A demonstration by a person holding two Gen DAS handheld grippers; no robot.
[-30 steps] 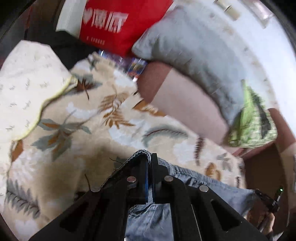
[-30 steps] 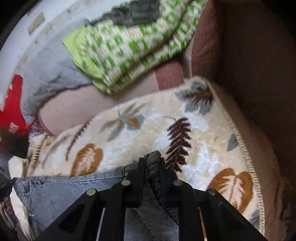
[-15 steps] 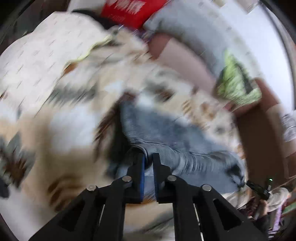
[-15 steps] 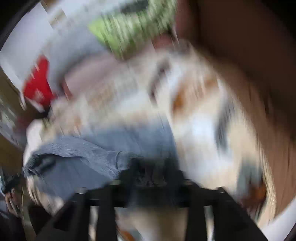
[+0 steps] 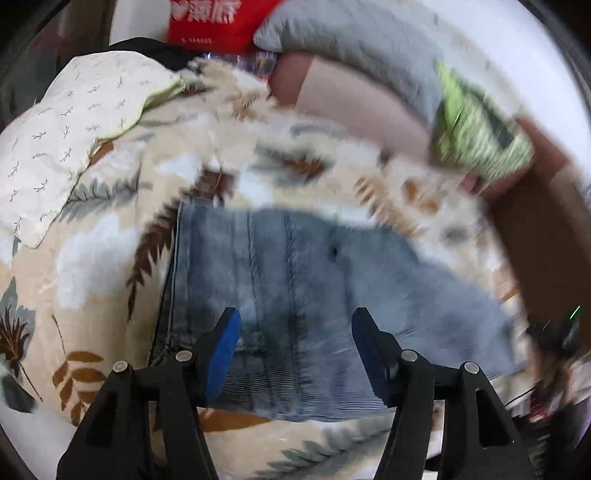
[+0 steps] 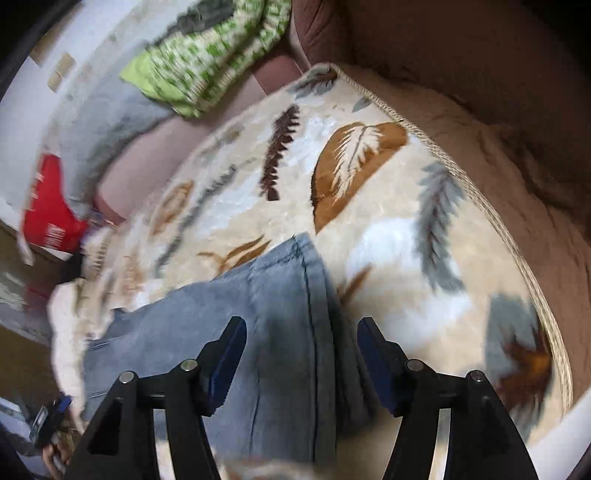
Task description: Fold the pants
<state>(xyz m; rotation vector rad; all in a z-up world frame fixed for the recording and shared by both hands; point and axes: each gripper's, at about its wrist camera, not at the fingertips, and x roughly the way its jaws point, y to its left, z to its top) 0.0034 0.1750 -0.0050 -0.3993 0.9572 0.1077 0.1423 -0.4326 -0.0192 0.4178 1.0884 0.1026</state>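
You're holding the left gripper [image 5: 295, 332] with its jaws spread wide, nothing between the blue pads [image 5: 221, 350]; it's hovering over the pants [image 5: 295, 277], and I can't tell if the pads are touching the denim. The right gripper [image 6: 301, 343] is sitting the same way, jaws wide apart and gripping nothing, straddling the right-hand edge of the pants [image 6: 280, 314]. The pants are lying as a flat blue denim slab on the leaf-print blanket [image 5: 110, 277], seams running away from your left camera; in the right wrist view the edge is showing stacked layers. The blanket [image 6: 388, 240] is covering the brown sofa [image 6: 498, 110]. Behind it, a grey cushion [image 5: 369, 40], a green checked cloth [image 5: 476, 136] and a red bag [image 5: 218, 22] are sitting along the back; a white printed cloth [image 5: 62, 147] is lying far left. Both views are motion-blurred, so fine detail is unreadable.
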